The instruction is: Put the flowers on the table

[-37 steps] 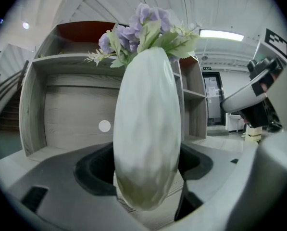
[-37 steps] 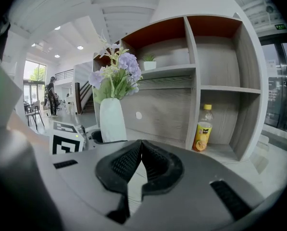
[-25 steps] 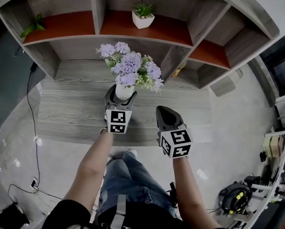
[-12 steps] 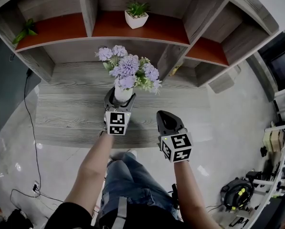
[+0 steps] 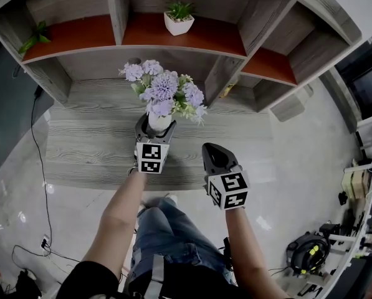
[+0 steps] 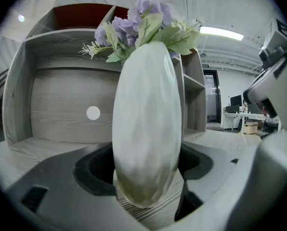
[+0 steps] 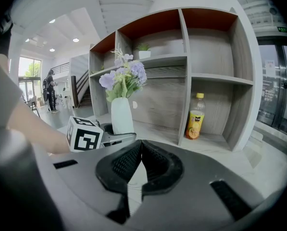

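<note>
My left claw (image 5: 153,132) grips the vase (image 6: 145,124) of flowers (image 5: 164,92), jaws wide around it, over the surface (image 5: 86,142). My right claw (image 5: 210,148) is closed, empty, nearby.

**Grey wood-grain table, shelf unit at its back**

The table (image 5: 98,142) spreads under the jaws of the left gripper (image 5: 155,127) and the right gripper (image 5: 209,148). The vase (image 6: 145,119) between the left jaws is low over it; contact cannot be told. Beyond both jaws rises the shelf unit (image 5: 173,50). A yellow bottle (image 7: 196,118) stands ahead-right of the right jaws, and a potted plant (image 5: 178,18) sits on the higher red-brown board
</note>
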Demonstrator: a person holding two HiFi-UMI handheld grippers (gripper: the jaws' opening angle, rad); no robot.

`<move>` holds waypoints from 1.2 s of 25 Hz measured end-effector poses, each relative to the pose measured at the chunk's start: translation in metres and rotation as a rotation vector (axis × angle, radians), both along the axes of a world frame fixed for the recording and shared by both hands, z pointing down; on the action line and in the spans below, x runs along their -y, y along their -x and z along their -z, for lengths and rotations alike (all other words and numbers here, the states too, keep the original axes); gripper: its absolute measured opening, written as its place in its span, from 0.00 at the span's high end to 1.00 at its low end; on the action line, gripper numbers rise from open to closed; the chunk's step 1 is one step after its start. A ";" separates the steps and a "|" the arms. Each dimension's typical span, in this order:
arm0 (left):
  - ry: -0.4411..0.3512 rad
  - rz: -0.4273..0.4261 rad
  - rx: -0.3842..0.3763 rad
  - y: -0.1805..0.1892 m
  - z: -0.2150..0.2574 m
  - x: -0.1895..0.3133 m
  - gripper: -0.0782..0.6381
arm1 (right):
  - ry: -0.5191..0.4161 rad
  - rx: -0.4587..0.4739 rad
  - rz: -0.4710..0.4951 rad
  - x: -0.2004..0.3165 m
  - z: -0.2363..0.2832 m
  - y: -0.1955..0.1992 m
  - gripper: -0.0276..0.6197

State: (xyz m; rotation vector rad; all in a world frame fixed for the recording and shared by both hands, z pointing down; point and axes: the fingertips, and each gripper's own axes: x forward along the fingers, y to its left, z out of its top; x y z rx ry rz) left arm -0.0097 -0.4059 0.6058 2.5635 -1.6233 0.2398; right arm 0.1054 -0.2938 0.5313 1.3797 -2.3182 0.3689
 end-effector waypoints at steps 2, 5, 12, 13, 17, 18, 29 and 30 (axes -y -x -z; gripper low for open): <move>-0.001 0.005 0.008 0.000 0.001 -0.001 0.37 | -0.001 0.001 0.009 -0.001 0.002 0.002 0.93; -0.014 0.022 0.012 0.000 0.006 -0.003 0.35 | -0.008 0.006 0.019 -0.001 0.007 0.003 0.93; -0.019 -0.009 0.027 0.009 0.023 -0.019 0.28 | -0.051 0.009 0.030 0.003 0.030 0.016 0.93; -0.017 -0.009 0.028 0.010 0.026 -0.023 0.28 | -0.058 0.009 0.031 0.003 0.035 0.017 0.93; -0.035 -0.004 0.035 0.018 0.046 -0.033 0.28 | -0.085 0.013 0.045 0.005 0.056 0.023 0.93; -0.041 -0.006 0.036 0.020 0.051 -0.034 0.28 | -0.091 0.016 0.046 0.005 0.061 0.023 0.93; -0.087 -0.051 0.020 0.028 0.104 -0.058 0.28 | -0.185 0.083 0.033 -0.006 0.121 0.020 0.93; -0.089 -0.055 0.018 0.029 0.108 -0.059 0.28 | -0.194 0.081 0.025 -0.007 0.125 0.019 0.93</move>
